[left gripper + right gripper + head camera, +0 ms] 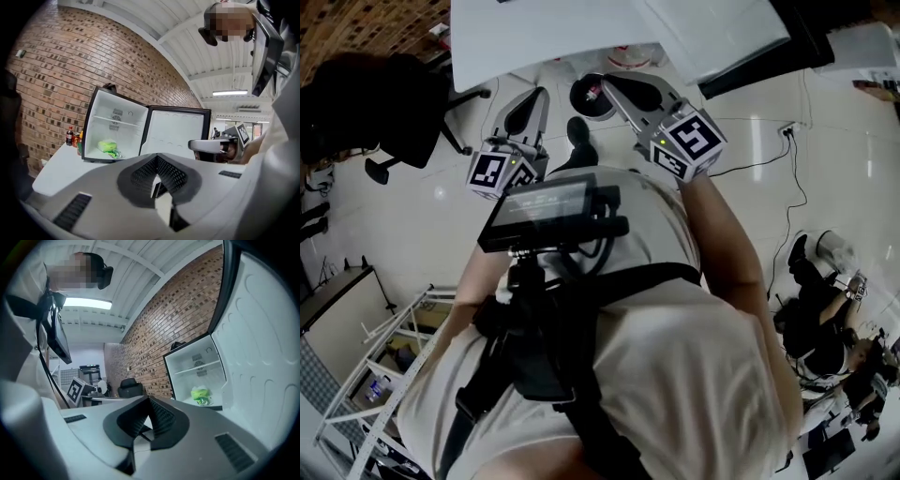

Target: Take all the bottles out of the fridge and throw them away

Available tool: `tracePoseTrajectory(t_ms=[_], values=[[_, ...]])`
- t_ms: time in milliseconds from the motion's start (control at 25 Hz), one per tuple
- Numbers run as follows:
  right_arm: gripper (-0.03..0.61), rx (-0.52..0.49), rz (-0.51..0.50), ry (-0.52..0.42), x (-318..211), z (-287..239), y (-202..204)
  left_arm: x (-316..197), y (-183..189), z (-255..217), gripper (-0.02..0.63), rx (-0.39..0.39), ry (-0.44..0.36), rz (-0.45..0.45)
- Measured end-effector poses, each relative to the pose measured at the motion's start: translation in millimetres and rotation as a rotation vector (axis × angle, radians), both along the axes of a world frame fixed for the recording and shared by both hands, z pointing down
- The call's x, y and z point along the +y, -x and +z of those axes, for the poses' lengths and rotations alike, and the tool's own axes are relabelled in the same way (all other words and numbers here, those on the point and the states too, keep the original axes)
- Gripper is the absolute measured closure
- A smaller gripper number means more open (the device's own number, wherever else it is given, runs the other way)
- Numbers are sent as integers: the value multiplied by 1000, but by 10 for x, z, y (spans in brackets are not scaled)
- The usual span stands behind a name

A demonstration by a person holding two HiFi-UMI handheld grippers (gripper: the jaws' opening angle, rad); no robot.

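1. The left hand-held gripper [157, 164] is shown with its jaws closed together and nothing between them. In the head view it is held in front of the person's torso, left of centre.
2. The right hand-held gripper [149, 405] is likewise seen with its jaws pressed together and empty. In the head view it is held right of centre, beside the left one.
3. The fridge [101, 126] is seen at the middle left of the left gripper view, standing on the white table [56, 171]. Its door [176, 133] is swung open to the right.
4. The bottles [70, 136] are found outside the fridge, on the table just beside its left wall. They stand upright in front of the brick wall [70, 61].
5. A green packet [108, 146] is seen lying on the fridge floor, below the shelf.
6. In the head view a black office chair [384, 103] is placed at the upper left on the glossy floor [422, 216]. Another person [816, 319] is seen seated at the lower right.
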State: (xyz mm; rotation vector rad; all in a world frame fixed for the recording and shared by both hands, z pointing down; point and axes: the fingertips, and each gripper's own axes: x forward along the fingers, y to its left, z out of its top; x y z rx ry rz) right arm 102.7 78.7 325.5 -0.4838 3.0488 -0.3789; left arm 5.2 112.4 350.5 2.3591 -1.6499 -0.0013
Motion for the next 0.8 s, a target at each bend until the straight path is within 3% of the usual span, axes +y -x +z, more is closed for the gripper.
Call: tracePoseTrajectory(t_ms=[200, 400, 560, 800], values=[[578, 26, 79, 4, -531, 21, 466, -667, 371, -11, 612, 26, -18, 132], [578, 48, 144, 19, -949, 115, 1000, -1160, 920, 146, 611, 30, 17, 181], [578, 52, 216, 26, -1212, 143, 1193, -1455, 1145, 167, 611, 23, 13, 234], [578, 51, 247, 29, -1440, 180, 1502, -1780, 1465, 184, 611, 27, 17, 249]])
